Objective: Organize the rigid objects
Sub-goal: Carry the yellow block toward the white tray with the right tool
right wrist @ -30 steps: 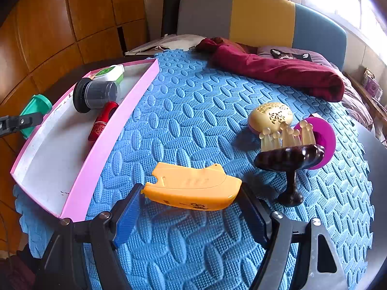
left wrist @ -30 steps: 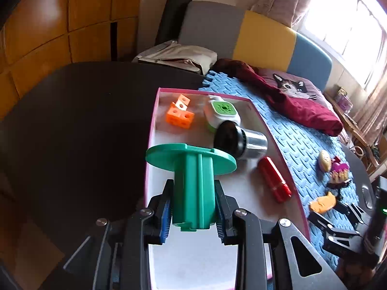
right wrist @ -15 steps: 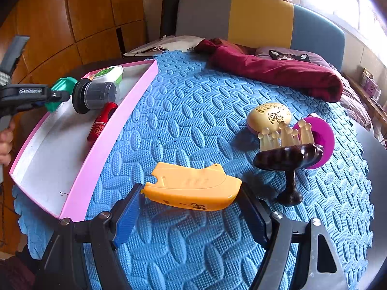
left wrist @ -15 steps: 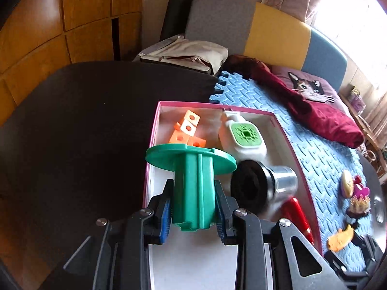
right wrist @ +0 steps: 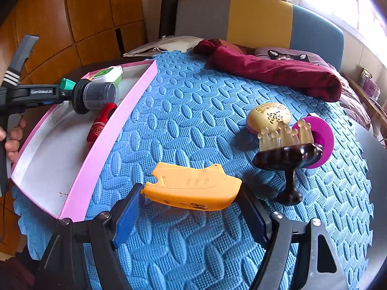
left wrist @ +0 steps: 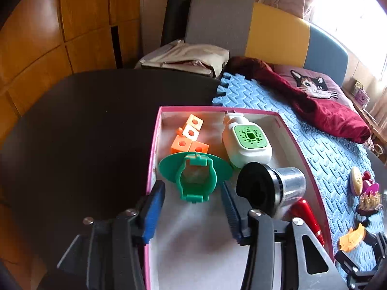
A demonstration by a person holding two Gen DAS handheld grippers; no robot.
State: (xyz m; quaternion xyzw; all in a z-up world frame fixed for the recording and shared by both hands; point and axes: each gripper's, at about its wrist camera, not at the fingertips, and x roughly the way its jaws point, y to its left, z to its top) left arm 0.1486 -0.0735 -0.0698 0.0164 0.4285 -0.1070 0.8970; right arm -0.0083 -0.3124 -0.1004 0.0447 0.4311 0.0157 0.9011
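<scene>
Green spool (left wrist: pixel 194 177) lies on its side in the pink tray (left wrist: pixel 152 159), at 12 o'clock between the spread, empty fingers of the left claw (left wrist: pixel 193 211); placing looks done, so withdrawal likely comes next. Beyond sit orange cubes (left wrist: pixel 189 137), a white-green device (left wrist: pixel 245 142), a black-capped cylinder (left wrist: pixel 268 189) and a red tube (left wrist: pixel 306 213). The right claw (right wrist: pixel 191 209) straddles the orange piece (right wrist: pixel 193 187) on the blue mat (right wrist: pixel 193 111), fingertips at its ends; whether it grips cannot be told.

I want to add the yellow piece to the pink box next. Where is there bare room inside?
The near half of the pink box floor, below the green spool and left of the red tube, is bare. The far end is crowded: orange cubes, white plug-in, black cap.
</scene>
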